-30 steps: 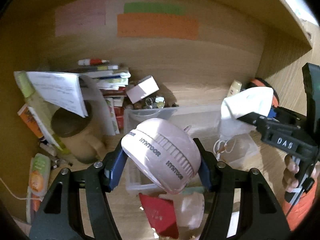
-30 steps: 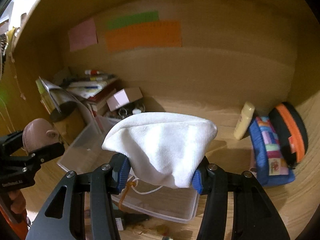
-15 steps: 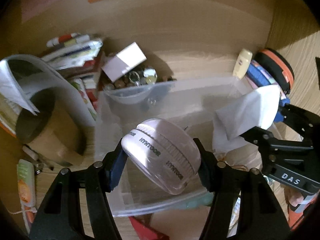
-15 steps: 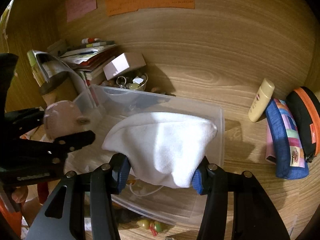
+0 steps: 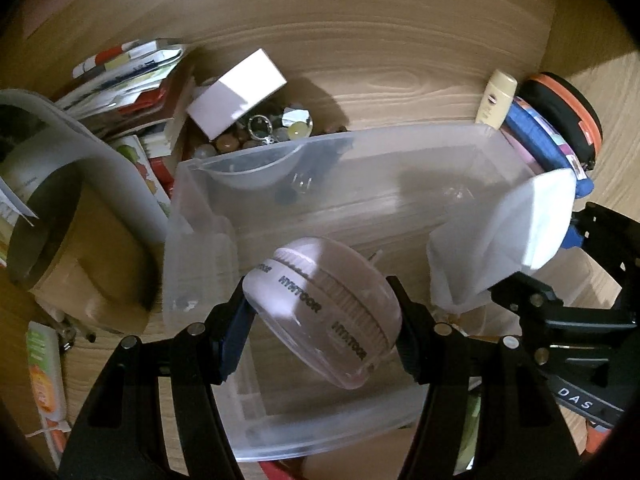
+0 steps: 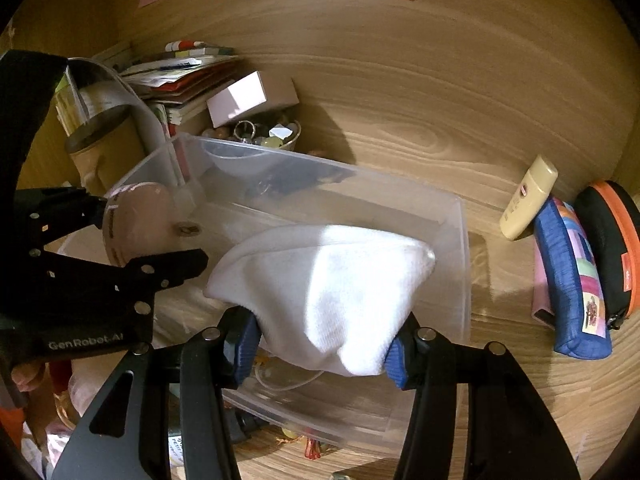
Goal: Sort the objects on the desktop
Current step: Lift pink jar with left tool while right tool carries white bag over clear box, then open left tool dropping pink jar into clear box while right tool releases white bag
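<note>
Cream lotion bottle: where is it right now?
In the right wrist view the cream lotion bottle leans at the right against the blue patchwork pouch, just past the clear plastic bin's far right corner.

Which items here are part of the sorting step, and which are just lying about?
In use: pink round case in left tongs; white cloth in right tongs; clear bin.
Lying about: lotion bottle, blue pouch, trinket bowl, book stack.
</note>
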### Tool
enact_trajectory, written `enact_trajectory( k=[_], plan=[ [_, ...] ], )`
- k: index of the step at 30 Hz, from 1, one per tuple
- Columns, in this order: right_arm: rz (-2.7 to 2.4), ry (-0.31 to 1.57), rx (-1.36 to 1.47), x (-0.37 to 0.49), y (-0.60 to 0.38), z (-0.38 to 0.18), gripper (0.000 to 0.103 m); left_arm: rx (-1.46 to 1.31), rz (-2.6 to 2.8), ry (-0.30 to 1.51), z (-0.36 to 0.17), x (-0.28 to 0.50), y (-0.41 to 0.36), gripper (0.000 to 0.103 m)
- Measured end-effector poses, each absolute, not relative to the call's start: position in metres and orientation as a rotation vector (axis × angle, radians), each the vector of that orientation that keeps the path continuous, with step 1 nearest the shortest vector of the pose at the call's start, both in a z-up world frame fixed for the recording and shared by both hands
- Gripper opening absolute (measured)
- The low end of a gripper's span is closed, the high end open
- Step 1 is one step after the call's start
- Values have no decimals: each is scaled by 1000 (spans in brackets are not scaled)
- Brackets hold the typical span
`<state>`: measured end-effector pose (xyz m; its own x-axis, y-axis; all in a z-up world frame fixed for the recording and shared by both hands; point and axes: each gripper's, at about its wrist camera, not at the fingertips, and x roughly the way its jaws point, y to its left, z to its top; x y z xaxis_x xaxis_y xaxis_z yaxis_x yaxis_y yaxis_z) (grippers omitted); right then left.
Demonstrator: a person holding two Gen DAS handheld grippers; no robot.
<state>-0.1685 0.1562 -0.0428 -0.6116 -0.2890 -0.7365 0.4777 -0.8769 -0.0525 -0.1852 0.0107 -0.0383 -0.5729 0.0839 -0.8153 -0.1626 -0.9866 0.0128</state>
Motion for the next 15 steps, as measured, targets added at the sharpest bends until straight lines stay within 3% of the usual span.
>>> enact_trajectory(
  k=[4,8,10,15],
  plan=[
    [-2484,367,1059,-168,154,-43,54,-1377,2678,154,-39,-186,13,63],
    [-2508,371,1029,-164,156,-40,75,-1379,2665,134,-37,-186,10,66],
    [-2518,372,1006,-162,155,-36,76,-1376,2668,109,-35,-186,7,71],
    [-2520,365,993,-161,155,-32,76,-1349,2697,99,-25,-179,2,72]
  ],
)
